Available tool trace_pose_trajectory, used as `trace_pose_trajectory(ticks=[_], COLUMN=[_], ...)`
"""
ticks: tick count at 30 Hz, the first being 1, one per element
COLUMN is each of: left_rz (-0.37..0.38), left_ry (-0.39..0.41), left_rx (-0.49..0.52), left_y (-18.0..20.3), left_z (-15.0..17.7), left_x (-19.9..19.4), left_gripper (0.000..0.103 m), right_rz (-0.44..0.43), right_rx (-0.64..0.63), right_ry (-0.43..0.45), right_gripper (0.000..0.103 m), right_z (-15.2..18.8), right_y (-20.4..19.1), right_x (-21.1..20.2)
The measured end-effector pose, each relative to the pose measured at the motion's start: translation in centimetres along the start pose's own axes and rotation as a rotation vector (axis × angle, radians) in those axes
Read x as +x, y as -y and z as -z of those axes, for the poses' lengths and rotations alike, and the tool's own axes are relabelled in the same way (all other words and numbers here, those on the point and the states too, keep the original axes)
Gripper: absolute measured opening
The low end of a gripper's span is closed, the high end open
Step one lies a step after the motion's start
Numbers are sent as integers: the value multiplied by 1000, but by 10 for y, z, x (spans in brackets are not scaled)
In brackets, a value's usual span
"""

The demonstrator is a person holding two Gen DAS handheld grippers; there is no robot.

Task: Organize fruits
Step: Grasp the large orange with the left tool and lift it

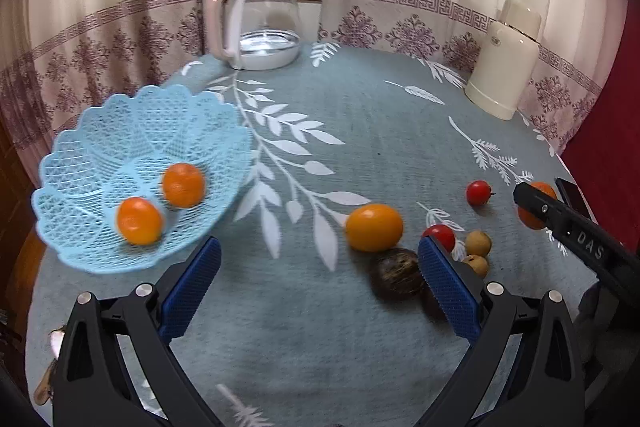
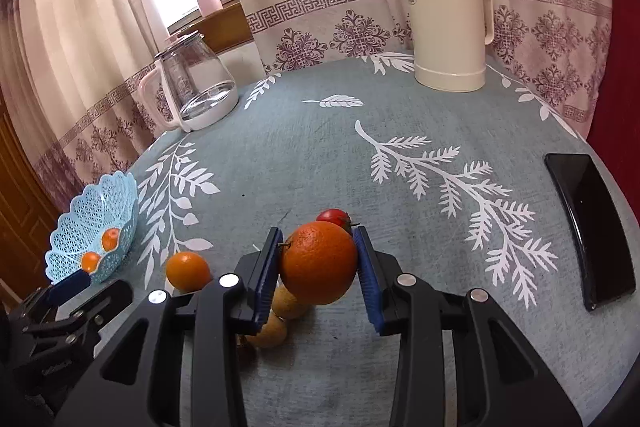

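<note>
Right gripper (image 2: 318,267) is clamping an orange (image 2: 319,263) at lower centre; left gripper (image 1: 320,291) is gaping wide, empty. Round peel may be slipping from the pads en route to basket (image 2: 96,227).

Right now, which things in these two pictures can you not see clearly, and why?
- Dark round fruit, left wrist view: blurred, partly behind the left tool; kind unclear.
- Two pale fruits, right wrist view: half hidden under the held orange and the right tool.
- Basket contents: too small there.
</note>
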State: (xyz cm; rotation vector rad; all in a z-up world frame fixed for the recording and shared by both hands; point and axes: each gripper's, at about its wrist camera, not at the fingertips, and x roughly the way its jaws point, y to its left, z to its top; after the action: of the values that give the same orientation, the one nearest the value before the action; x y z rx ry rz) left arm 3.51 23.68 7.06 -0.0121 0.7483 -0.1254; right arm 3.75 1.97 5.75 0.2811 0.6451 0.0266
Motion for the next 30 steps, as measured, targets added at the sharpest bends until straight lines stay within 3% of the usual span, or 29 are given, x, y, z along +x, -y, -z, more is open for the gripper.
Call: trace_pose_trajectory(ticks=[9, 13, 20, 23, 27, 30], left_rz=[39, 45, 54, 56, 86, 89], left_ry=[-84, -108, -149, -147, -140, -134], left_rx=[-6, 5, -15, -13, -3, 10], left_y=[15, 21, 22, 22, 26, 27], left_z=[-6, -8, -9, -8, -8, -7], left_x=[39, 53, 73, 75, 74, 73], left_gripper=[98, 89, 66, 61, 47, 47], right_rz=[-7, -17, -27, -34, -38, -38], right_rx=[15, 25, 25, 30, 34, 37], right_ry=[-11, -20, -20, -24, -25, -26], right_gripper=[37, 37, 37, 37, 37, 37], right_z=[7, 10, 13, 13, 14, 14], right_y=[12, 14, 15, 15, 16, 16], right_x=[9, 13, 15, 16, 17, 17])
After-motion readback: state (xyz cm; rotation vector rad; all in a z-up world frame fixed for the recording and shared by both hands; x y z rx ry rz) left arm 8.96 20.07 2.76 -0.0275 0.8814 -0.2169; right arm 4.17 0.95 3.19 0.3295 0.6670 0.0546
